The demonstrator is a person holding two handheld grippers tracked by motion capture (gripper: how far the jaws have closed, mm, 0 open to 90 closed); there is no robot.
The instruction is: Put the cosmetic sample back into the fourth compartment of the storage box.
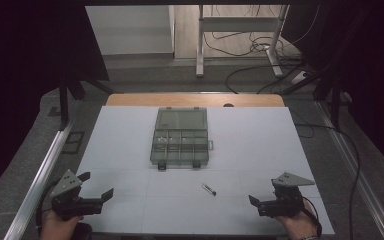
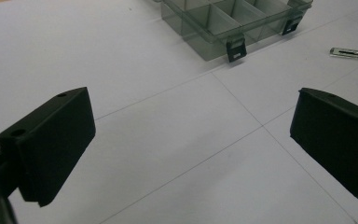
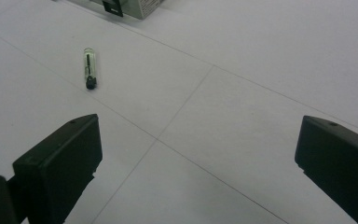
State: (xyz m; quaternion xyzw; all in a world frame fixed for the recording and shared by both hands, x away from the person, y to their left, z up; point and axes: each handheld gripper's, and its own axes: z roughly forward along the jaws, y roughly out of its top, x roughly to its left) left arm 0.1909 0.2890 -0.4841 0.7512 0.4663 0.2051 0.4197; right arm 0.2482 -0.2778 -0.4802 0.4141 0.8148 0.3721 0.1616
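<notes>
You hold both tools low at the near edge of the white table (image 1: 130,150), one at each corner. Your left gripper (image 1: 99,185) sits at about 7 o'clock from the table's middle, its jaws spread wide with nothing between them; in the left gripper view the two black jaws stand far apart over bare white surface crossed by thin grid lines. Your right gripper (image 1: 260,204) sits at about 5 o'clock, likewise spread wide and holding nothing, its jaws pointing toward the table's centre. Between the two, a little nearer your right side, lies the small clear vial (image 1: 209,189) with a dark cap, flat on the table at roughly 6 o'clock from the centre and well apart from both grippers. In the right gripper view the vial (image 3: 89,68) lies at about 11 o'clock ahead of the jaws, its dark cap toward you; in the left gripper view it (image 2: 350,53) lies at about 2 o'clock, on its side. Beyond it, near the middle of the table at 12 o'clock from the vial, stands the smoky transparent organizer box (image 1: 180,137), lid laid open away from you, its compartments exposed and two dark latches hanging at its near edge. The box (image 2: 228,23) is not touched by either tool.
</notes>
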